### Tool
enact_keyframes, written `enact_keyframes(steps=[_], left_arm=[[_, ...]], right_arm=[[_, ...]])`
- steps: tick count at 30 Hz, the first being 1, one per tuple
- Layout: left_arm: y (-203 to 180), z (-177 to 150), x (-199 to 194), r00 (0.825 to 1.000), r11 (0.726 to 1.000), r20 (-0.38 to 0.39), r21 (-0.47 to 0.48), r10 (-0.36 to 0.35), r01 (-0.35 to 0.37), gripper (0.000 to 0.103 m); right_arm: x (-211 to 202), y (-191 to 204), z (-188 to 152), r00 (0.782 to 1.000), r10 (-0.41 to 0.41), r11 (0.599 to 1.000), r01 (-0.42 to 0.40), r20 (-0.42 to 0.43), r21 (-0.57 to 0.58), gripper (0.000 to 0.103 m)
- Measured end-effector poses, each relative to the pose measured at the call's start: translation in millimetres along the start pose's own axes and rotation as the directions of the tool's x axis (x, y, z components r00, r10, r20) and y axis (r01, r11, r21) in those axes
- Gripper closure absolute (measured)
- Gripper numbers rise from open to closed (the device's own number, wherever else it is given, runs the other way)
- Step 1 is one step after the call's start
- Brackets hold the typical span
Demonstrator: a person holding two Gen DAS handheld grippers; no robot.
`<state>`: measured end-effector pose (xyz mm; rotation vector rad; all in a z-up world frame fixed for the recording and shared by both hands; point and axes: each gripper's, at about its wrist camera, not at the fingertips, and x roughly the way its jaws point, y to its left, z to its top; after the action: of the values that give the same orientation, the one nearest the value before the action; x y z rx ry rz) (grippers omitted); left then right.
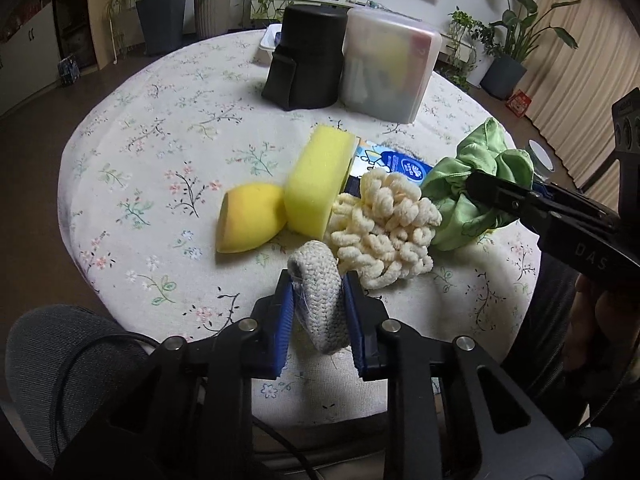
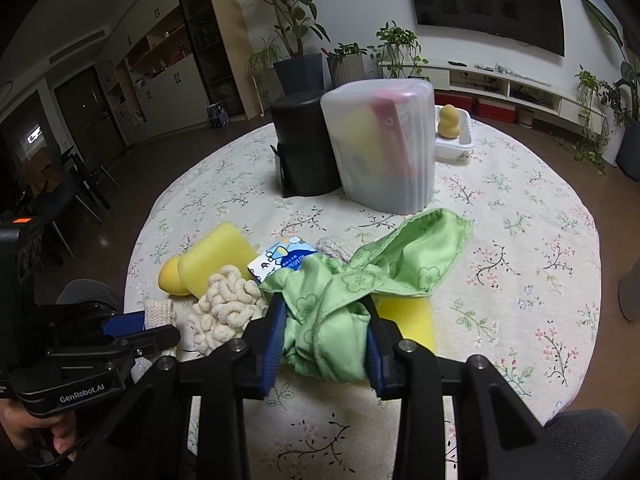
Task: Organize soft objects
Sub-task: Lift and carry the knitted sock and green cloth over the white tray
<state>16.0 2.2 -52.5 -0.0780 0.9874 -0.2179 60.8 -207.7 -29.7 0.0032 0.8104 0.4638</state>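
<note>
On the floral surface point(image 1: 168, 152), left tool point(image 1: 318, 292) clenches the grey knit piece point(image 1: 320, 304); right tool point(image 2: 326, 326) clenches the green cloth point(image 2: 340, 312), probably for sorting.

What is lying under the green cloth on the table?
Under the green cloth, a yellow sponge shows at its right edge; its remainder is covered. A printed blue packet shows at the cloth's left, its far part hidden.

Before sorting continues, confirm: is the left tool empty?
No, the left tool is clamped on a grey knitted piece.
</note>
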Motion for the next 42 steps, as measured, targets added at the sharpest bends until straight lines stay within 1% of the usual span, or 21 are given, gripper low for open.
enact_keyframes(steps=[12, 18, 25, 28, 31, 34, 36, 38, 39, 40, 42], left_arm=[[12, 7, -14, 0.999, 1.0, 0.042, -0.005, -0.008, 0.009, 0.081], [14, 11, -20, 0.998, 1.0, 0.061, 0.004, -0.01, 0.01, 0.081], [22, 18, -23, 0.998, 1.0, 0.058, 0.008, -0.007, 0.007, 0.081], [32, 30, -28, 0.997, 1.0, 0.072, 0.009, -0.003, 0.002, 0.081], [45, 53, -36, 0.994, 1.0, 0.105, 0.019, 0.011, -0.013, 0.081], [58, 87, -42, 0.989, 0.998, 0.144, 0.046, 0.031, -0.037, 0.081], [66, 111, -42, 0.985, 0.996, 0.169, 0.07, 0.038, -0.051, 0.081], [74, 144, -39, 0.982, 0.993, 0.187, 0.1, 0.039, -0.059, 0.08], [75, 155, -37, 0.981, 0.992, 0.189, 0.107, 0.041, -0.062, 0.08], [78, 175, -33, 0.98, 0.99, 0.194, 0.125, 0.035, -0.06, 0.08], [78, 198, -27, 0.98, 0.988, 0.201, 0.145, 0.017, -0.046, 0.08]], right_arm=[[-26, -2, 5, 0.999, 0.004, 1.0, -0.005, 0.041, 0.014, 0.069], [-36, -9, 12, 0.996, -0.028, 0.999, 0.025, 0.081, 0.034, 0.069], [-43, -23, 15, 0.996, -0.059, 0.998, 0.057, 0.065, 0.034, 0.069], [-50, -38, 20, 0.995, -0.08, 0.996, 0.077, 0.062, 0.045, 0.069], [-60, -62, 32, 0.991, -0.112, 0.992, 0.107, 0.076, 0.07, 0.069], [-69, -88, 53, 0.983, -0.157, 0.986, 0.149, 0.099, 0.08, 0.069], [-73, -106, 69, 0.978, -0.175, 0.983, 0.167, 0.112, 0.081, 0.069], [-74, -125, 90, 0.97, -0.209, 0.977, 0.2, 0.123, 0.076, 0.069], [-73, -132, 97, 0.97, -0.211, 0.976, 0.203, 0.122, 0.079, 0.069], [-72, -140, 108, 0.973, -0.199, 0.978, 0.189, 0.12, 0.087, 0.069], [-69, -149, 123, 0.977, -0.175, 0.982, 0.164, 0.121, 0.095, 0.069]])
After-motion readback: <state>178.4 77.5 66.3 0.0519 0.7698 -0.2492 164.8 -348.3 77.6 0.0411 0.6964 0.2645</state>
